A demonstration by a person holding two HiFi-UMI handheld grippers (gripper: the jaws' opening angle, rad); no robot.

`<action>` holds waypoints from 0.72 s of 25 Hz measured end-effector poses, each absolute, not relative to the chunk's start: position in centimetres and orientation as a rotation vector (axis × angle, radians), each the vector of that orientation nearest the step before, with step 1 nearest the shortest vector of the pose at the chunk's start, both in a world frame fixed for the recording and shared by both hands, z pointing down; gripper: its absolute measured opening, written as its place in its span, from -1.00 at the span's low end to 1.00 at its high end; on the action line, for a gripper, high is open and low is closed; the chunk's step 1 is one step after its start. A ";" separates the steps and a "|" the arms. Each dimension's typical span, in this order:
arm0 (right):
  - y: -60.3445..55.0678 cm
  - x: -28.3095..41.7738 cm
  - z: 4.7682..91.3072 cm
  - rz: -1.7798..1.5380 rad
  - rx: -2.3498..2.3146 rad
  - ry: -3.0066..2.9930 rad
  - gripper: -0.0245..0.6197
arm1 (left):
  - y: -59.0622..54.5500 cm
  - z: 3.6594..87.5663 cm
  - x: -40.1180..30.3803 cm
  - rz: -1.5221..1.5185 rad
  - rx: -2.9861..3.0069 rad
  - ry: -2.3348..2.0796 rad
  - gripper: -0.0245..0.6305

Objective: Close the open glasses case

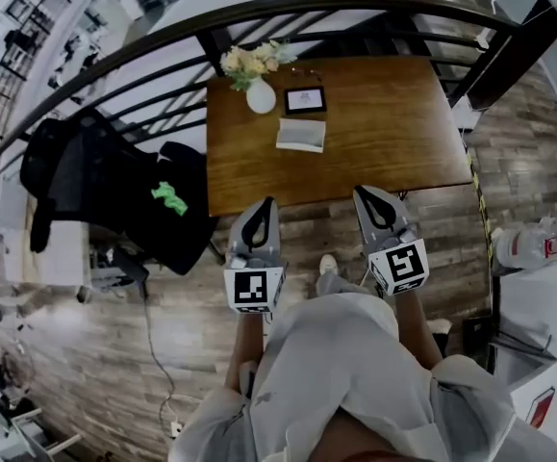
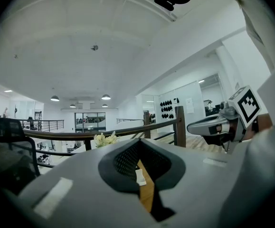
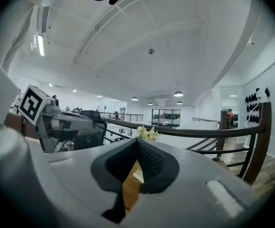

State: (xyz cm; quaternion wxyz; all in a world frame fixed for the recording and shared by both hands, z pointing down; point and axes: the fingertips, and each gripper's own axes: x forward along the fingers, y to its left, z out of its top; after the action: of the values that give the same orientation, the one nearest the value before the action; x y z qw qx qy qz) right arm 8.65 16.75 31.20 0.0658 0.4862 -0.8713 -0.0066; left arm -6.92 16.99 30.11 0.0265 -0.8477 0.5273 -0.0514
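Table (image 1: pixel 393 133) of brown wood stands against a curved railing (image 1: pixel 259 12), with a black office chair (image 1: pixel 114 186) at its left. Left gripper (image 1: pixel 266 205) and right gripper (image 1: pixel 365 195) are held side by side short of the near edge, each with jaws closed tip to tip, gripping nothing. Glasses case (image 1: pixel 301 135) lies open mid-table, well apart from both. Behind it are a small dark frame (image 1: pixel 305 100) and a white vase (image 1: pixel 261 96) of flowers.
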 end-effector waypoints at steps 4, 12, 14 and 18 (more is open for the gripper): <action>14.0 9.4 31.5 -0.001 1.436 -2.650 -0.91 | 14.4 30.0 -5.8 -0.170 -2.601 1.650 -0.87; 10.5 10.5 31.4 -0.008 1.411 -2.668 -0.91 | 10.3 30.5 -3.9 -0.188 -2.609 1.668 -0.87; 9.9 10.4 31.8 0.004 1.402 -2.674 -0.91 | 9.8 30.8 -3.7 -0.191 -2.608 1.668 -0.87; 8.4 10.2 32.5 0.015 1.381 -2.667 -0.91 | 8.8 31.2 -3.6 -0.188 -2.616 1.673 -0.87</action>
State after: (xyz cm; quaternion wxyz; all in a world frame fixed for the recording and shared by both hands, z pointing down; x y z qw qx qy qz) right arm 10.21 8.41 32.51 0.0688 0.4587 -0.8859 0.0051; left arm -3.63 8.77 31.17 0.0152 -0.8408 0.5377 -0.0605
